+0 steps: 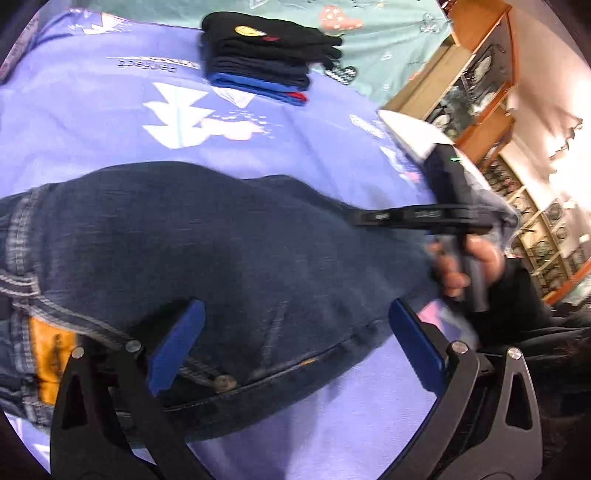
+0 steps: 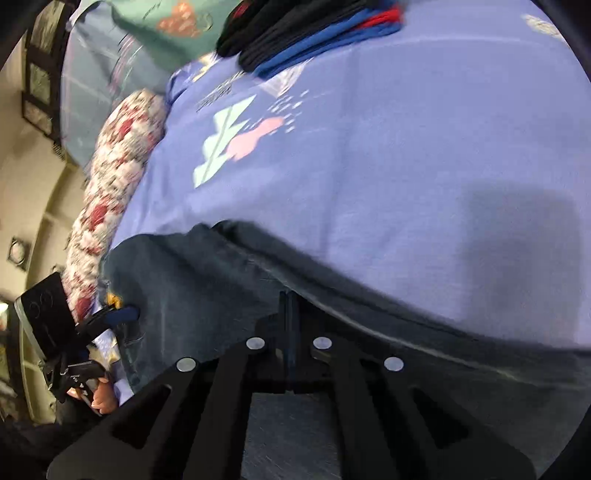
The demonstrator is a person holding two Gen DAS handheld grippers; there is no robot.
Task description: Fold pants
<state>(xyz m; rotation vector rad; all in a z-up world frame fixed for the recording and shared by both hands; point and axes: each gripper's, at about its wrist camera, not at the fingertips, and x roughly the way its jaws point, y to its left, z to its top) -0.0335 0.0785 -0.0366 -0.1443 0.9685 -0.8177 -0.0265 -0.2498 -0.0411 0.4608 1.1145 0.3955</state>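
Observation:
Dark blue jeans (image 1: 207, 251) lie across a lilac printed bedsheet (image 1: 92, 122), waistband with an orange patch (image 1: 48, 354) at the left. My left gripper (image 1: 295, 347) is open, its blue pads (image 1: 177, 343) straddling the jeans' edge near a rivet. My right gripper (image 2: 289, 306) is shut on the jeans' fabric (image 2: 207, 288) and holds a fold of it. In the left wrist view the right gripper (image 1: 373, 217) shows at the jeans' right end. In the right wrist view the left gripper (image 2: 122, 315) shows at the far left by the waistband.
A stack of folded dark and blue clothes (image 1: 266, 59) sits at the back of the bed, also in the right wrist view (image 2: 310, 33). A floral pillow (image 2: 114, 192) lies along the bed's left edge. Wooden shelves (image 1: 480, 92) stand to the right.

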